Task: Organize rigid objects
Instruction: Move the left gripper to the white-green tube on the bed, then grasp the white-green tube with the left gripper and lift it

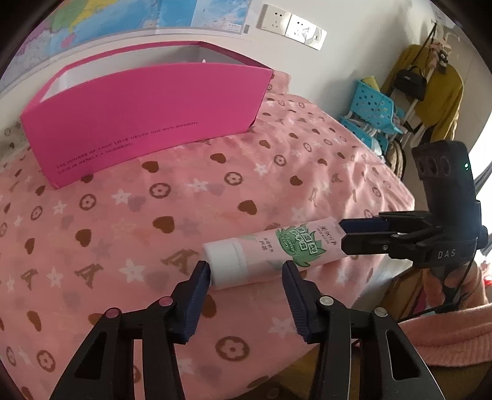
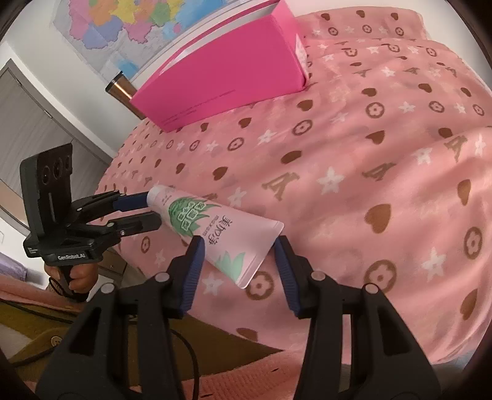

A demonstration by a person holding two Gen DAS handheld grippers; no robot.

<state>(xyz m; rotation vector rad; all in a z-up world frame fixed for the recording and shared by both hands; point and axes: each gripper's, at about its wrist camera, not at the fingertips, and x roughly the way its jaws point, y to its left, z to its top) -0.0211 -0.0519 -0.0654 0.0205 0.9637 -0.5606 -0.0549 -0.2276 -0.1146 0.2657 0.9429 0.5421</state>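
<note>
A pink tube with a white cap and green leaf print lies on the pink patterned blanket near the bed's front edge. My left gripper is open, its jaws standing either side of the tube's cap end. My right gripper is open around the tube's flat crimped end. Each gripper shows in the other's view: the right one at the tube's tail, the left one at the cap. A bright pink open box stands at the back by the wall.
A wall map and sockets are behind the box. Blue baskets and hanging clothes stand to the right of the bed. A metal cup stands beside the box. The bed edge drops off just below the tube.
</note>
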